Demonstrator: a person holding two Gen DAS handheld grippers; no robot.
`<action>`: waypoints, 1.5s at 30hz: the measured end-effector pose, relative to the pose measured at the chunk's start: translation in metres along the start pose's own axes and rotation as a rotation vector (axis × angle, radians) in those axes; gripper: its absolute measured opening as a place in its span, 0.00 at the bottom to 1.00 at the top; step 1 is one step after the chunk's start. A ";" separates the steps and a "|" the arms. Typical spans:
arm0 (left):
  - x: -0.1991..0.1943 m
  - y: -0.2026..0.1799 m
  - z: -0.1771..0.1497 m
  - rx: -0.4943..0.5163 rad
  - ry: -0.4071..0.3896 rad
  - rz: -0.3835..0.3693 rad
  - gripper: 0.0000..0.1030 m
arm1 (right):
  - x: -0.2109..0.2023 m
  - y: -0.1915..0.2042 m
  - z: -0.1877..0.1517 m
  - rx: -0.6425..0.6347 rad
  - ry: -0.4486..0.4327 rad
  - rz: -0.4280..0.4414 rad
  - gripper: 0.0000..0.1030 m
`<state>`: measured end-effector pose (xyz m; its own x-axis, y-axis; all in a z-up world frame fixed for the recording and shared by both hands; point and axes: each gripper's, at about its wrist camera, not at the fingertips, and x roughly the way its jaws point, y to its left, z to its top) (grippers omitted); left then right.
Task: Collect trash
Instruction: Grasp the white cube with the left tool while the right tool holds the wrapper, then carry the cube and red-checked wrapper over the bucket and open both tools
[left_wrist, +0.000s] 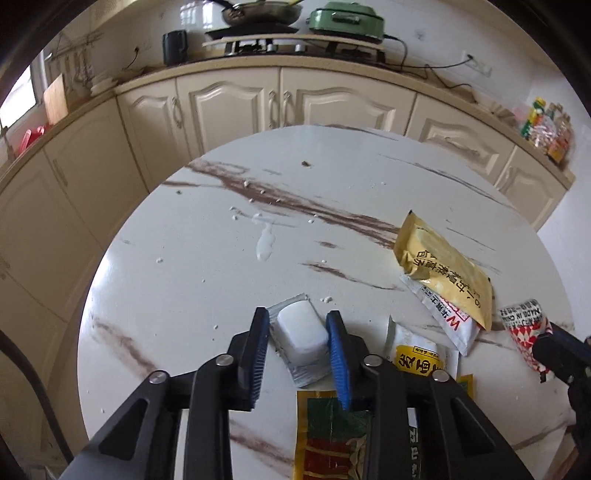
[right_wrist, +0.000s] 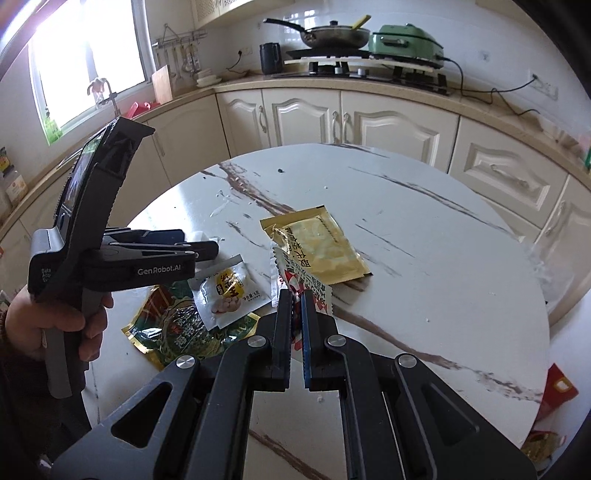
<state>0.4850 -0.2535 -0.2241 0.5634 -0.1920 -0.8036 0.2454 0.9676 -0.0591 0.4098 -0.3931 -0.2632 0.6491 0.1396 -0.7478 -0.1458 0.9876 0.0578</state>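
A small white plastic tub (left_wrist: 301, 332) with a foil rim lies on the round marble table (left_wrist: 184, 295). My left gripper (left_wrist: 297, 317) has its blue pads against the tub's two sides. My right gripper (right_wrist: 294, 295) is shut on a red and white wrapper (right_wrist: 295, 277), held above the table; that wrapper (left_wrist: 521, 325) also shows at the right in the left wrist view. On the table lie a gold packet (left_wrist: 447, 273), a white sachet with a red W (left_wrist: 450, 321), a white and yellow sachet (right_wrist: 229, 291) and a green and gold packet (right_wrist: 177, 325).
A white spill (left_wrist: 264, 243) and crumbs mark the middle of the table. Cream cabinets (right_wrist: 388, 122) and a counter with a pan (right_wrist: 332, 35) and a green appliance (right_wrist: 406, 44) run behind. A red bag (right_wrist: 557, 387) lies on the floor at the right. A hand (right_wrist: 55, 321) grips the left tool.
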 end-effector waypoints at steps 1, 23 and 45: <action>0.000 0.001 -0.002 0.001 -0.003 -0.014 0.23 | 0.001 0.000 0.000 -0.001 0.001 0.001 0.05; -0.114 0.081 -0.052 -0.057 -0.212 -0.170 0.16 | -0.020 0.083 0.028 -0.091 -0.040 0.019 0.05; -0.150 0.344 -0.209 -0.380 -0.074 0.018 0.16 | 0.161 0.397 0.028 -0.344 0.170 0.355 0.06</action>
<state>0.3199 0.1424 -0.2480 0.6234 -0.1721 -0.7627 -0.0671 0.9601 -0.2714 0.4773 0.0231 -0.3419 0.3885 0.4200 -0.8202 -0.5903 0.7969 0.1285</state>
